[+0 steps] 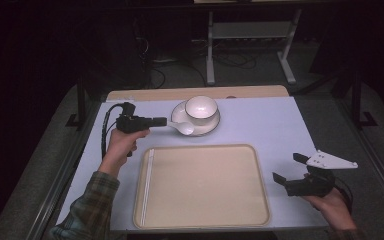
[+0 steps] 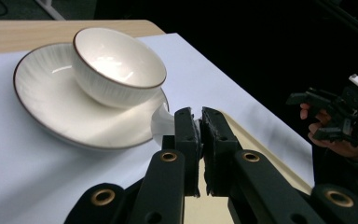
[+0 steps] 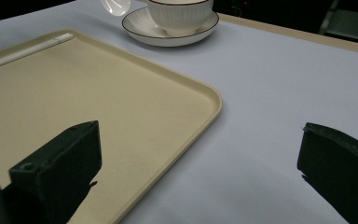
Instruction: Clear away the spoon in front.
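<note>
The white spoon (image 1: 182, 128) lies with its scoop on the near edge of the saucer (image 1: 211, 125), its handle pointing toward the person's left. The left gripper (image 1: 165, 121) has that handle clamped — in the left gripper view the two black jaws stand pressed almost together, with the spoon (image 2: 161, 125) caught between their tips and curving away toward the saucer (image 2: 37, 93). A white bowl (image 1: 201, 107) with a dark rim sits on the saucer, just behind the spoon; in the left gripper view the bowl (image 2: 116, 65) leans slightly, resting on the saucer's inner slope.

Saucer, bowl and spoon are at the far middle of the table (image 1: 270, 125), which is covered in pale lilac-white. Nearer the person lies a large beige tray (image 1: 202, 185) with a thin white stick (image 1: 147, 182) along its left inner edge.

The right gripper (image 1: 289, 167) is held well apart from the dishes, off the tray's right edge and above the table — its jaws are spread wide with nothing between them. The right gripper view looks out between those spread jaws across the corner of the tray (image 3: 121, 107) toward the saucer (image 3: 177, 32) and bowl (image 3: 179, 11). The left hand (image 1: 125, 142) comes out of a plaid sleeve (image 1: 87, 207).
</note>
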Action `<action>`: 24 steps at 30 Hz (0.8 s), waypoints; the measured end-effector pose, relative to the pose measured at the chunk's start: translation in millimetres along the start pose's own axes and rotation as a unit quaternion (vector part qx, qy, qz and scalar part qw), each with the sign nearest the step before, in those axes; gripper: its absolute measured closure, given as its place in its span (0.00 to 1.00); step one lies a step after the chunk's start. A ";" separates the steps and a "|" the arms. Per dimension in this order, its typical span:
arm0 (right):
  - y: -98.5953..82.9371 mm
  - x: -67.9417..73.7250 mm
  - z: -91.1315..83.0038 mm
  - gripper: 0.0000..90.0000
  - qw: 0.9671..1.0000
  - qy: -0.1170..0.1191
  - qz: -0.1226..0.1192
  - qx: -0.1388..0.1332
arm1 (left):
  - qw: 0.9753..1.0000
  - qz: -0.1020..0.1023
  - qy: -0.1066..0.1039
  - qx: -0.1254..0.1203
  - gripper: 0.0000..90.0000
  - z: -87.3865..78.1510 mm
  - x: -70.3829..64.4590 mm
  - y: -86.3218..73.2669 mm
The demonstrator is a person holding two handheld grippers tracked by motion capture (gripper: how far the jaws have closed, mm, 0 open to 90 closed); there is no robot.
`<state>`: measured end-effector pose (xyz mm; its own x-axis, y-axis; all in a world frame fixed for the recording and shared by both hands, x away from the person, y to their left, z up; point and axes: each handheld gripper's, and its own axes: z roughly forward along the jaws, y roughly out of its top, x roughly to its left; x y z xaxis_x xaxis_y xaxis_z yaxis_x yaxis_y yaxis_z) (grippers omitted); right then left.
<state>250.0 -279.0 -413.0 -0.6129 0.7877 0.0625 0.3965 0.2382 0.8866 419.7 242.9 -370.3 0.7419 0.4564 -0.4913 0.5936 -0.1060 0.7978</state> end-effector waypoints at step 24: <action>0.4 0.7 0.3 0.00 1.000 0.001 -0.002 0.001 | 0.999 -0.026 -0.002 0.028 0.95 2.1 1.1 -51.4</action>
<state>250.0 -278.1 -412.8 -0.6159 0.7855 0.0602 0.3951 0.2418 0.8862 390.7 247.0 -412.6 0.7107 0.4594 -0.5327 0.6478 -0.1322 0.7503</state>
